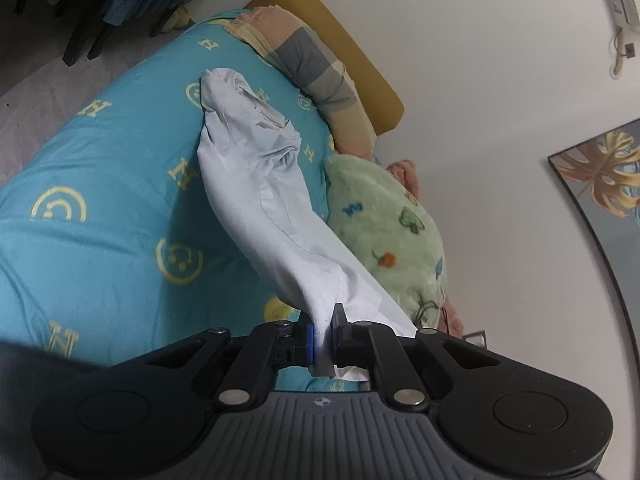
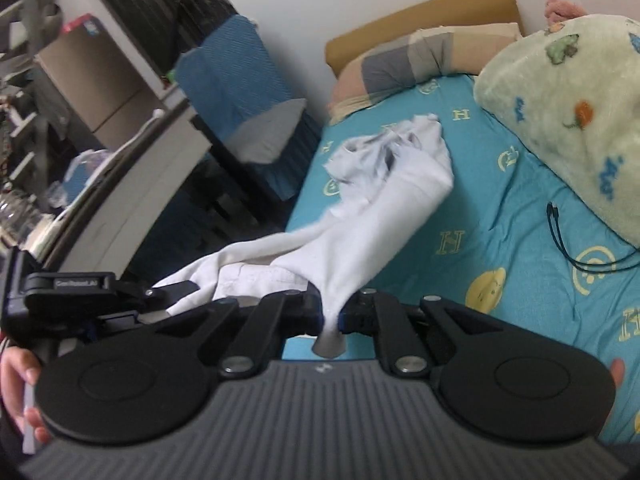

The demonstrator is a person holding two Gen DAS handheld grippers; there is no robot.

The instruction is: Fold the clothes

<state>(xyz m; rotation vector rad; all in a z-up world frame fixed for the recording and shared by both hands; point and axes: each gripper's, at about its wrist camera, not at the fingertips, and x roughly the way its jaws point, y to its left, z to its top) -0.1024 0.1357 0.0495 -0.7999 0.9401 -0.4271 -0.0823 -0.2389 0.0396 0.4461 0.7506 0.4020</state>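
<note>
A white garment [image 1: 256,184] hangs stretched above the turquoise bed sheet [image 1: 100,200], its far end bunched and trailing on the sheet. My left gripper [image 1: 323,338] is shut on one edge of it, with cloth pinched between the blue pads. In the right wrist view the same white garment [image 2: 384,200] runs from the sheet up to my right gripper [image 2: 330,318], which is shut on another edge. The left gripper [image 2: 160,292] shows at the left of that view, holding the cloth's other corner. A hand [image 2: 18,380] grips the handle there.
A green plush blanket [image 1: 392,232] and a checked pillow [image 1: 316,68] lie by the mustard headboard [image 1: 340,36] and wall. A black cable [image 2: 568,244] lies on the sheet. Beside the bed stand a blue chair [image 2: 240,76], a desk edge [image 2: 132,184] and cardboard boxes.
</note>
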